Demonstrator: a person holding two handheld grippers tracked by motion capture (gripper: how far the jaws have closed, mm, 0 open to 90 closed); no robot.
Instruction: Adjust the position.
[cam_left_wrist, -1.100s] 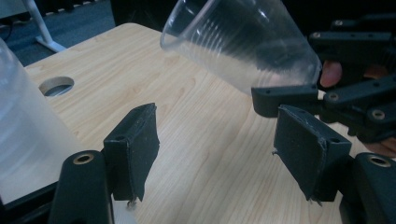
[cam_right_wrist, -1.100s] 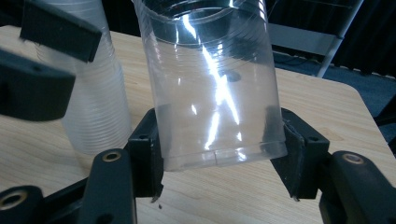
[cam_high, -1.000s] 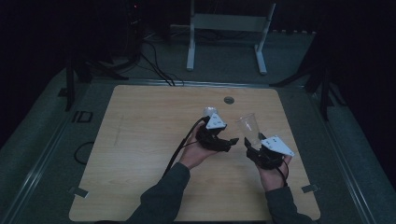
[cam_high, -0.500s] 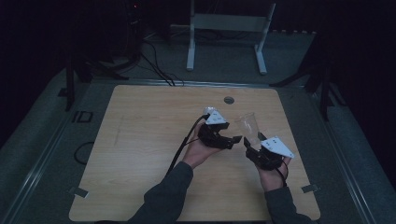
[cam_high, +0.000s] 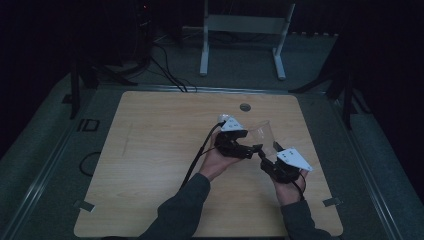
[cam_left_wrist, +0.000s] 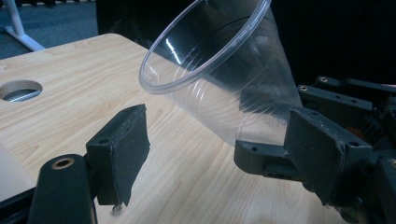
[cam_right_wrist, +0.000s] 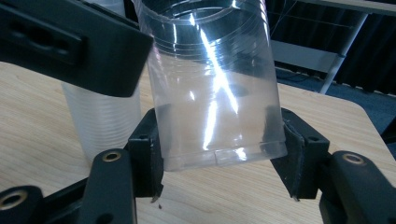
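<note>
Now clear cup (cam_right_wrist: 215, 88) clamped between right claw (cam_right_wrist: 219, 154) jaws.

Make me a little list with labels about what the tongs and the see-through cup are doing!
Held thing: clear plastic cup, tilted, above the table
Holder: right tongs, pads pressed on the cup's base from both sides
Other tongs: left tongs, jaws have just been opening, apart from the cup, nothing between them
Second cup: ribbed clear plastic cup behind the left tongs' jaw
Surface: light wooden table with a round hole near its far edge
</note>
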